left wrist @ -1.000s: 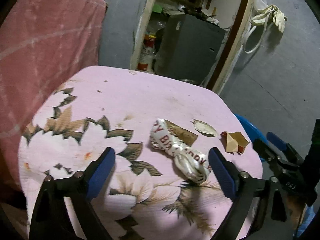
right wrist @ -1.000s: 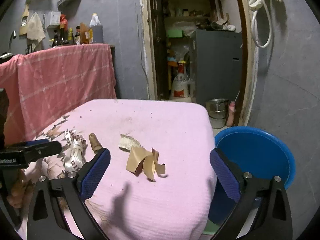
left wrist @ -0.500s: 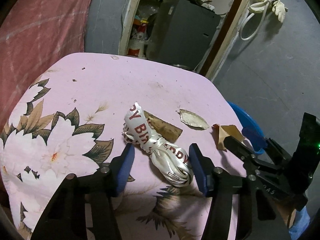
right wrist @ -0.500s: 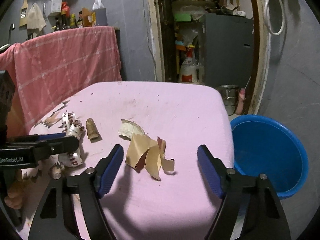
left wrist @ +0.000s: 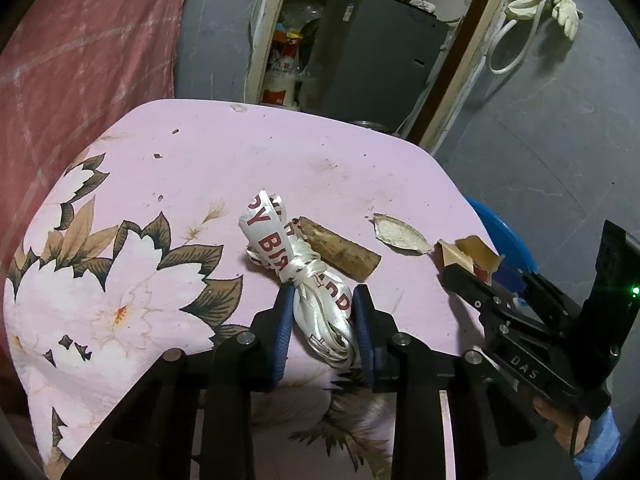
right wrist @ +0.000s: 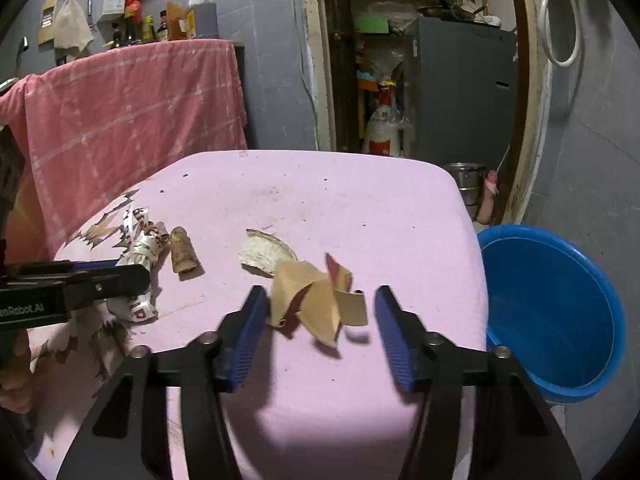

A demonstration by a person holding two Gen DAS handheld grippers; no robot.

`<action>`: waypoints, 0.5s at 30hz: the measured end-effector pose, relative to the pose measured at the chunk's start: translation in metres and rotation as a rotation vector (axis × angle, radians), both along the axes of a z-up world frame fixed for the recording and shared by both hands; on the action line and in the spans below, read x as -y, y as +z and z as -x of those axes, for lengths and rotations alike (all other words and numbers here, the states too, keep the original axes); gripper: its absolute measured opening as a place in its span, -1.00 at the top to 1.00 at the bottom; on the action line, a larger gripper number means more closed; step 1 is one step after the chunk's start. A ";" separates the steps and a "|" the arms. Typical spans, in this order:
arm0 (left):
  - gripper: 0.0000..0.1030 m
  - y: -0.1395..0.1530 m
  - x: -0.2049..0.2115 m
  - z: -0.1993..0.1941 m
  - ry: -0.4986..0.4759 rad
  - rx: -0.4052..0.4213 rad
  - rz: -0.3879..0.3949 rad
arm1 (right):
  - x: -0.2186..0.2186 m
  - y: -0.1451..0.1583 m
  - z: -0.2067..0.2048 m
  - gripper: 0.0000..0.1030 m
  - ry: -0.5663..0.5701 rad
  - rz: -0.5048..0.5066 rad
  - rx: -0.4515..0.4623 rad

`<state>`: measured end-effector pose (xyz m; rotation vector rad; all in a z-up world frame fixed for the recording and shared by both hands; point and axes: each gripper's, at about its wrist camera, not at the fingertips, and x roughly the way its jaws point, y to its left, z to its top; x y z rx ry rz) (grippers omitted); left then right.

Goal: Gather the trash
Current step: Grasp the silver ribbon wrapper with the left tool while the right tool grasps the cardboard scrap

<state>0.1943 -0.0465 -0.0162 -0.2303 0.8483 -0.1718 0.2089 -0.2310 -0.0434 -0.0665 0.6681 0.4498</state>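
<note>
A knotted white ribbon bundle with red letters point(left wrist: 304, 276) lies on the pink flowered cloth point(left wrist: 200, 168). My left gripper point(left wrist: 320, 312) is shut on its near end. A brown cork-like stub point(left wrist: 340, 254) lies right behind the bundle and a pale flat scrap point(left wrist: 400, 236) lies further right. Crumpled tan paper point(right wrist: 316, 300) lies between the fingers of my right gripper point(right wrist: 320, 312), which is open around it with gaps on both sides. The ribbon bundle point(right wrist: 140, 248), the stub point(right wrist: 182, 254) and the pale scrap point(right wrist: 264, 254) also show in the right wrist view.
A blue plastic basin point(right wrist: 552, 312) stands on the floor at the table's right edge. A pink checked cloth point(right wrist: 128, 120) hangs behind on the left. A doorway with a grey cabinet point(right wrist: 460, 88) and a steel pot point(right wrist: 466, 184) is behind the table.
My left gripper moved forward and closed on the ribbon bundle. My right gripper moved forward over the tan paper and its fingers narrowed around it.
</note>
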 end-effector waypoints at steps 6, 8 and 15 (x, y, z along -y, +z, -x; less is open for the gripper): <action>0.73 0.000 0.000 0.007 -0.006 -0.007 0.011 | -0.005 -0.001 0.002 0.27 0.022 0.002 0.011; 0.78 -0.001 -0.001 0.011 -0.010 -0.006 0.020 | -0.006 -0.001 0.003 0.30 0.025 0.004 0.014; 0.80 0.001 -0.001 0.018 -0.010 0.002 0.033 | -0.006 -0.002 0.005 0.41 0.034 -0.011 0.025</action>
